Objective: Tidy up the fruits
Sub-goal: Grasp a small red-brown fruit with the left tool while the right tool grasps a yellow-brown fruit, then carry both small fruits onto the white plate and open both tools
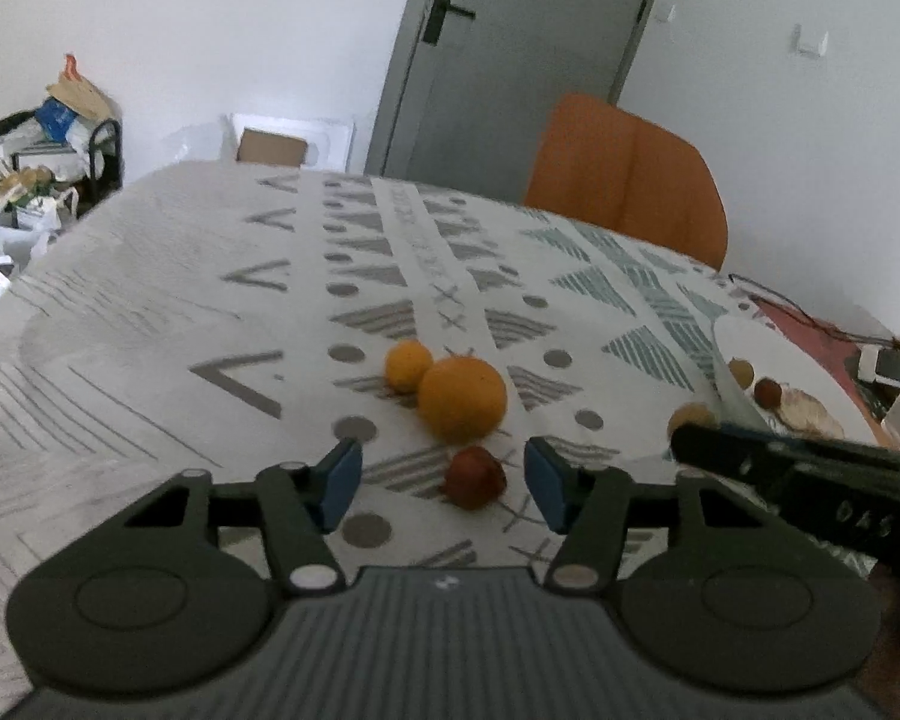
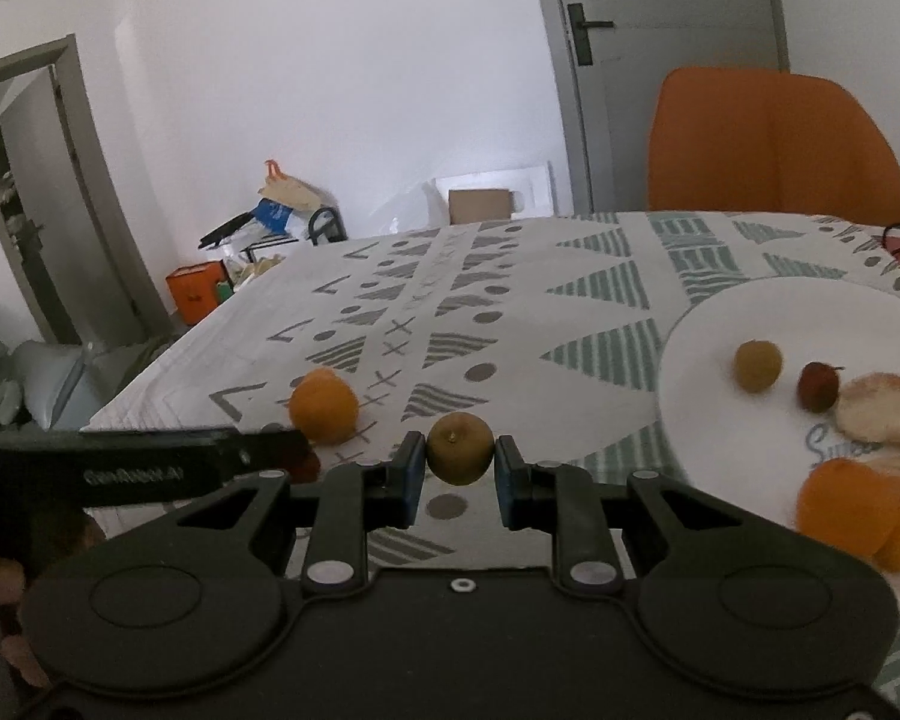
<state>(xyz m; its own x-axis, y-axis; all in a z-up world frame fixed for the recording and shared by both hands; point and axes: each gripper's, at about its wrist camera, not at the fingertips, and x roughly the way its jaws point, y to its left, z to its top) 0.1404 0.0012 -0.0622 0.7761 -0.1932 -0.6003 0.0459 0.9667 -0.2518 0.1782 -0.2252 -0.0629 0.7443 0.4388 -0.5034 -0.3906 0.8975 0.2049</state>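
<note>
My left gripper (image 1: 443, 480) is open above the patterned tablecloth, its blue pads on either side of a small red fruit (image 1: 474, 476) without touching it. A large orange (image 1: 462, 399) and a smaller orange fruit (image 1: 408, 365) lie just beyond. My right gripper (image 2: 455, 471) is shut on a small brown-green fruit (image 2: 459, 448) and holds it above the cloth, left of the white plate (image 2: 708, 324). The plate holds a brown-green fruit (image 2: 757, 365), a red fruit (image 2: 818, 386), peeled orange pieces (image 2: 852, 507) and peel (image 2: 885, 411). The large orange also shows in the right wrist view (image 2: 324, 413).
An orange chair (image 2: 774, 141) stands behind the table's far edge. Cables and small items (image 1: 870, 354) lie at the table's right end. Bags and boxes (image 1: 36, 168) are piled on the floor to the left. The right gripper's body (image 1: 810, 480) crosses the left wrist view.
</note>
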